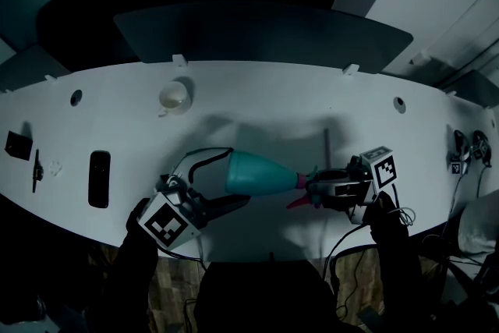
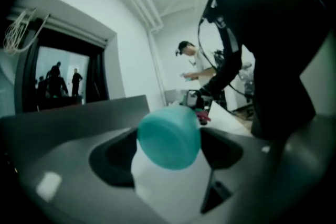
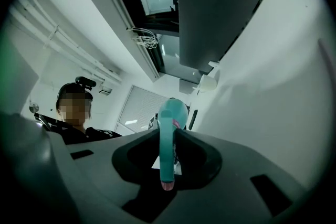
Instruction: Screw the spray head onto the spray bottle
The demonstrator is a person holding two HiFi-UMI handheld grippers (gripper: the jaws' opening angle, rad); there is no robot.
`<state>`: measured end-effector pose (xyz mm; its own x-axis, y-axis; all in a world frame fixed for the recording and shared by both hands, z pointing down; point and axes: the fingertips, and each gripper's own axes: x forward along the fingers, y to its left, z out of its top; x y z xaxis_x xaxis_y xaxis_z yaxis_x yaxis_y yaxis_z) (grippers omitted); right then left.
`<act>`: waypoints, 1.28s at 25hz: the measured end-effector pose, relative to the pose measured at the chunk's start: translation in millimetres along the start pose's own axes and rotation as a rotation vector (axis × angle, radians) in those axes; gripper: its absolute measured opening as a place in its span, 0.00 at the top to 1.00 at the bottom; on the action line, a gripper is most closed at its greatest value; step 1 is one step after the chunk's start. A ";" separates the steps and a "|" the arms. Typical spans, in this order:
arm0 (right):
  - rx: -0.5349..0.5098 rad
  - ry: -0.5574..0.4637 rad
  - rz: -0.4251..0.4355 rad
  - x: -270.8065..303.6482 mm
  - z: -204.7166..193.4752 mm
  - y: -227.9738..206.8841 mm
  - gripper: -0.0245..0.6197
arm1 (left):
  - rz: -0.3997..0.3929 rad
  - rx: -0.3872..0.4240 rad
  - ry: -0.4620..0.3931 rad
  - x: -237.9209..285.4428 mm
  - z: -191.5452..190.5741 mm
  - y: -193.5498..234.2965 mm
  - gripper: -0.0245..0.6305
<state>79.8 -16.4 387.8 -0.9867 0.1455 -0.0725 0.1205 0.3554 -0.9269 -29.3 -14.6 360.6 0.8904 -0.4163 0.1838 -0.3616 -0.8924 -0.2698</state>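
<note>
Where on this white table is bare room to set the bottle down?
Bare: the wide stretch between the cup and the thin dark rod, behind the spray bottle; also between the rod and the cables. Crowded: the front edge around that bottle, and the left end near the black device.

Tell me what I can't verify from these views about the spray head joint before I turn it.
- Threads between spray head and spray bottle: in the head view they are too small and dark, so how far the head is screwed on is unclear.
- Bottle neck, left gripper view: hidden behind the bottle's own wide base.
- Bottle neck, right gripper view: covered by the spray head's body.
</note>
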 end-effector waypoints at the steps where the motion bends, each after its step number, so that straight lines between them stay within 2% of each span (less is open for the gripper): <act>1: -0.004 -0.011 0.001 -1.2 1.2 -1.0 0.82 | 0.019 -0.102 -0.013 0.5 -1.7 4.3 0.37; 3: -0.021 -0.039 0.013 -2.7 5.3 0.8 0.82 | 0.064 -0.387 -0.070 -5.8 -5.6 17.5 0.37; 5: -0.037 -0.053 0.024 -2.3 8.7 4.8 0.82 | 0.076 -0.613 -0.137 -17.0 -12.5 30.1 0.37; 9: -0.048 0.004 0.008 -4.5 4.9 3.3 0.82 | -0.030 -1.034 -0.222 -21.7 -19.8 36.5 0.37; 11: -0.059 0.059 -0.008 -2.1 0.0 2.4 0.82 | -0.080 -1.195 -0.265 -21.3 -17.0 39.9 0.37; 13: -0.069 0.114 -0.021 0.6 -6.0 2.2 0.82 | -0.122 -1.242 -0.229 -15.9 -17.5 36.4 0.37; 15: -0.076 0.145 -0.034 1.6 -10.2 1.0 0.82 | -0.175 -1.218 -0.129 -8.1 -21.5 22.4 0.37; 17: -0.077 0.152 -0.041 1.2 -11.4 -0.2 0.82 | -0.221 -1.177 -0.073 -3.9 -21.6 10.2 0.37; 20: -0.072 0.150 -0.046 0.1 -10.2 -0.7 0.82 | -0.244 -1.024 -0.056 -2.8 -16.2 2.7 0.38; 21: -0.067 0.146 -0.046 -0.7 -9.6 -0.9 0.82 | -0.246 -0.944 -0.046 -2.7 -14.1 0.3 0.38; 23: -0.059 0.139 -0.047 -1.9 -8.9 -1.6 0.82 | -0.244 -0.717 -0.007 -1.9 -10.7 -7.6 0.39; 25: -0.049 0.131 -0.052 -3.0 -9.3 -3.6 0.82 | -0.222 -0.417 0.049 -0.5 -8.0 -16.7 0.39; 28: -0.025 0.105 -0.055 -4.4 -8.4 -6.9 0.82 | -0.136 0.082 0.123 2.5 -9.0 -24.1 0.39; 29: -0.019 0.096 -0.056 -4.8 -7.7 -8.2 0.82 | -0.108 0.177 0.141 4.1 -10.7 -24.6 0.39; 30: -0.016 0.087 -0.057 -5.3 -7.0 -9.5 0.82 | -0.090 0.204 0.153 5.6 -12.0 -24.3 0.39; 31: -0.014 0.079 -0.057 -5.8 -6.5 -10.4 0.82 | -0.082 0.176 0.149 6.5 -11.3 -23.1 0.39; 32: -0.015 0.072 -0.054 -6.2 -6.1 -10.6 0.82 | -0.073 0.112 0.122 6.2 -7.3 -20.0 0.38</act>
<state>85.3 -15.5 400.2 -0.9815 0.1913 0.0050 0.0690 0.3781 -0.9232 -18.6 -0.6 374.1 0.8708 -0.3749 0.3182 -0.2577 -0.8991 -0.3540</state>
